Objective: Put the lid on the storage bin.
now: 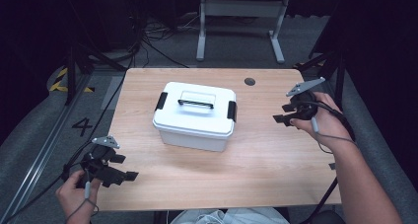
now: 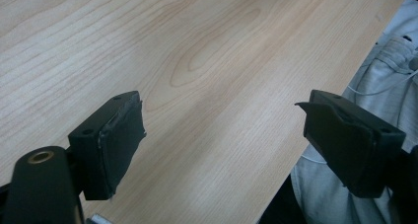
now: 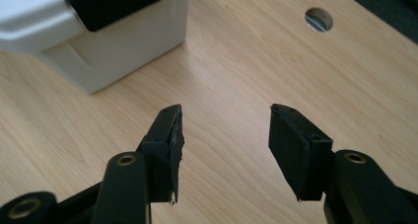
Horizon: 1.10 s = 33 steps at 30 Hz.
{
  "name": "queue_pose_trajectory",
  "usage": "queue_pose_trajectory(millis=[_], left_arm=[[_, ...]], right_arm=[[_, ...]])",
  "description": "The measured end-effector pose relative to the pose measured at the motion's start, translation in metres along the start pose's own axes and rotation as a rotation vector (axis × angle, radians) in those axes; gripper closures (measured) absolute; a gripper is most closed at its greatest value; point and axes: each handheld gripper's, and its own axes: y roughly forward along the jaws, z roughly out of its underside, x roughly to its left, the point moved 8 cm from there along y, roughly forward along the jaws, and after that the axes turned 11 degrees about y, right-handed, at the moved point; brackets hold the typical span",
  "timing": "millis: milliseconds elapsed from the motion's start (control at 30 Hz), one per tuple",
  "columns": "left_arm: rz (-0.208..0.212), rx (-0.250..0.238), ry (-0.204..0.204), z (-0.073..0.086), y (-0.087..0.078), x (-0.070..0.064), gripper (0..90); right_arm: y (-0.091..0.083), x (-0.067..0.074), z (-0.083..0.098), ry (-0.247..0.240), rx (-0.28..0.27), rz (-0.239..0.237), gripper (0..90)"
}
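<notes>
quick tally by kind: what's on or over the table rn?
White storage box with lid: 1
Black side latches: 2
Black lid handle: 1
Grippers, left gripper and right gripper, both open: 2
Table grommet hole: 1
Total: 7

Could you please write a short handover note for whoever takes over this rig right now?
Left tongs: open, holding nothing, over the near left corner of the table.
Right tongs: open, holding nothing, to the right of the box and apart from it.
White storage box: in the middle of the table, lid on, black carry handle lying flat on the lid, a black side latch at each end, both looking closed.
Done: nothing visible yet; the box is untouched.
Left: probably bring the tongs in to the latches or handle, the right ones being nearer.
</notes>
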Motion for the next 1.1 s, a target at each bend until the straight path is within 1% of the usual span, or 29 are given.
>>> queue_pose_trajectory(millis=[133,200,300,367,400,567,733,800,833,900,1000,1033,1100], left_arm=[[0.002,0.006,0.003,-0.001,0.001,-0.001,16.0],[-0.003,0.006,0.016,-0.002,0.002,0.0,16.0],[-0.001,0.007,0.015,-0.003,0.002,0.0,16.0],[0.001,0.004,0.003,-0.003,0.002,0.0,16.0],[-0.001,0.003,0.003,-0.003,0.003,0.001,16.0],[0.002,0.009,0.005,-0.003,0.003,0.001,16.0],[0.0,0.009,0.003,-0.004,0.003,0.0,16.0],[0.0,0.013,0.004,-0.004,0.003,0.0,16.0],[0.002,0.014,0.005,-0.004,0.003,0.0,16.0],[0.001,0.012,0.005,-0.003,0.003,0.0,16.0],[0.0,0.007,0.005,-0.003,0.003,0.0,16.0],[0.002,0.006,-0.002,-0.003,0.003,0.0,16.0],[-0.001,0.007,0.006,-0.002,0.002,0.001,16.0]], right_arm=[[0.008,-0.009,0.014,0.032,0.015,0.006,49.4],[0.014,-0.012,0.022,0.046,0.018,0.005,49.4],[0.02,-0.015,0.031,0.078,0.007,-0.01,49.5],[0.024,-0.018,0.037,0.094,0.01,-0.011,49.6],[0.026,-0.019,0.041,0.103,0.01,-0.011,49.6],[0.04,-0.022,0.063,0.128,0.035,-0.005,49.5],[0.05,-0.025,0.074,0.175,0.004,-0.018,49.7],[0.057,-0.026,0.08,0.173,0.007,-0.015,49.6],[0.062,-0.028,0.084,0.164,0.03,-0.01,49.6],[0.067,-0.031,0.09,0.16,0.054,0.014,49.5],[0.068,-0.031,0.092,0.172,0.053,0.007,49.1],[0.069,-0.031,0.092,0.18,0.053,0.002,49.0],[0.069,-0.032,0.093,0.187,0.051,0.007,48.6]])
